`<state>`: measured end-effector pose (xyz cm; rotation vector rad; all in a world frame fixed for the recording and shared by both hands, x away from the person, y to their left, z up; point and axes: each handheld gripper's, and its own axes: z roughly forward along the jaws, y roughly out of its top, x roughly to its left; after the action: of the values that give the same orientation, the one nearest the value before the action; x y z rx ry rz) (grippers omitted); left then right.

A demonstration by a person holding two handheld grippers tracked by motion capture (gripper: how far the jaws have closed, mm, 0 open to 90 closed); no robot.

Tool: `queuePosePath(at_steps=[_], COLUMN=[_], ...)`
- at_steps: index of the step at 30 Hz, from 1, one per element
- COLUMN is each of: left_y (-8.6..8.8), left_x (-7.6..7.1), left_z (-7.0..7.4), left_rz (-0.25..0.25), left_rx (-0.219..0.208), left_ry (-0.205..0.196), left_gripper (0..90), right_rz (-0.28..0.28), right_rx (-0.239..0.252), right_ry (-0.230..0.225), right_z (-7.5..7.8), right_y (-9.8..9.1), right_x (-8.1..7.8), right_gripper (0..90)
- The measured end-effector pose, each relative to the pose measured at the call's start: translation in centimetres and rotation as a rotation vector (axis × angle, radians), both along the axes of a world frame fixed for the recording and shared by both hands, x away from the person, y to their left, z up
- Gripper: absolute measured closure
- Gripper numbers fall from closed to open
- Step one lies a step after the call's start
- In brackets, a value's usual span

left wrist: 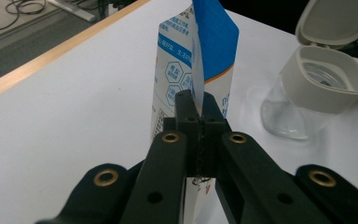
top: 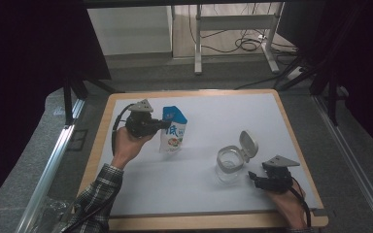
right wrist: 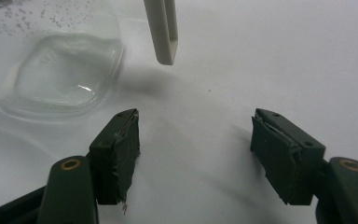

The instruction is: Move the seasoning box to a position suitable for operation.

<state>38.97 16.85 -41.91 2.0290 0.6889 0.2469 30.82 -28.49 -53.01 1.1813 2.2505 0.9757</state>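
A blue and white printed pouch [top: 173,131] stands at the left middle of the white table top [top: 209,116]. My left gripper [top: 164,125] is shut on its upper edge; in the left gripper view the two jaws pinch the pouch [left wrist: 193,70] flat between them. A clear glass jar [top: 229,165] with a grey flip lid [top: 247,143] hinged open sits to the right. My right gripper [top: 253,178] rests just right of the jar, open, with nothing between its pads [right wrist: 121,154]. In the right gripper view the jar [right wrist: 60,65] is ahead on the left, with its lid [right wrist: 164,28] hanging above.
A wooden rim [top: 94,150] borders the table top. Grey metal rails [top: 48,165] run along both sides. Beyond the far edge stand a table frame [top: 233,24] and loose cables [top: 247,43] on the floor.
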Motion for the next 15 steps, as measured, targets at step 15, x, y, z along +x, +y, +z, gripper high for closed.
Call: queuePosePath(at_steps=[15], left_y=[-1.5], left_x=[-2.9], left_z=[0.0], left_rz=[-0.050], left_rx=[-0.011], left_ry=[-0.015], left_gripper=[90.0], right_rz=[-0.003], right_rx=[0.006], right_ry=[0.002], right_z=[0.1], right_y=[0.1], right_x=[-0.4], right_gripper=[33.0])
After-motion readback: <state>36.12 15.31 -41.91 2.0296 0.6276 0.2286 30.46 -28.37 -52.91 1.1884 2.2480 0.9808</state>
